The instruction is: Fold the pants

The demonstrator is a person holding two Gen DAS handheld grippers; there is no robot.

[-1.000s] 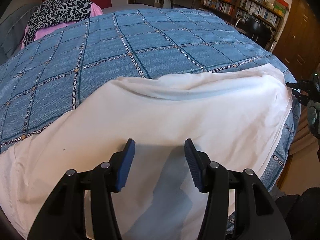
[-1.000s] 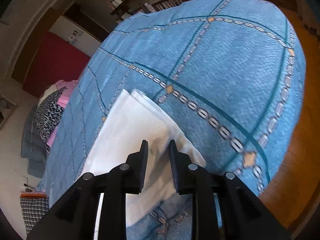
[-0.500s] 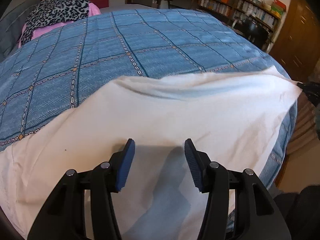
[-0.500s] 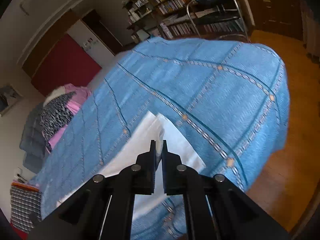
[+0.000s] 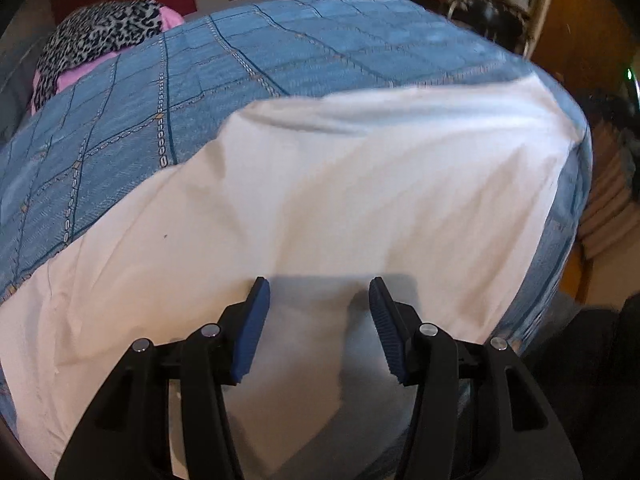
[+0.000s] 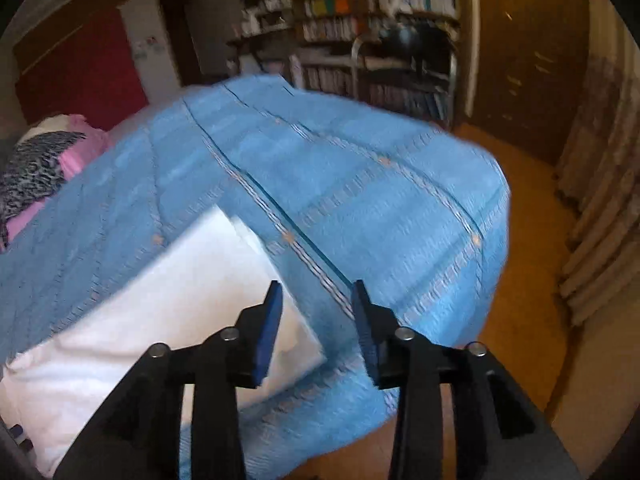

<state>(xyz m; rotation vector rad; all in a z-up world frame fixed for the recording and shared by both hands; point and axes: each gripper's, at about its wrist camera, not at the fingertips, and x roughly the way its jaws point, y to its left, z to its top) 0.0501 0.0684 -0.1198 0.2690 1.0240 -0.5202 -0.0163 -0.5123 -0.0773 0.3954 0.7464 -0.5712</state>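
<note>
The white pants (image 5: 340,208) are laid flat on the bed, on the blue checked bedspread (image 5: 240,80), along the bedspread's near edge and extending to its right-hand corner. The fabric is spread in a broad band with shallow creases; in the right wrist view the pants (image 6: 172,288) are seen as a stacked, layered end whose corner lies close to the bedspread (image 6: 360,184) edge. The left gripper (image 5: 318,320) is held over the near part of the pants, its jaws spread wide apart with nothing between the blue pads (image 5: 252,328); a shadow is cast on the cloth beneath it, and contact with the cloth cannot be determined. The right gripper (image 6: 316,320) is positioned at the end of the pants, its jaws likewise apart and holding nothing; the left pad (image 6: 268,332) is seen over the white corner, while the other finger is seen over bare bedspread. Both right wrist and left wrist views are partly motion-blurred. At the far end of the bedspread from the pants, a leopard-print cloth (image 5: 96,40) is lying on a pink item (image 5: 76,76). Beyond the bedspread, a bookshelf (image 6: 380,24) and a black chair (image 6: 412,52) are located against the wall, and a wooden floor (image 6: 520,248) is visible beside the bed.
</note>
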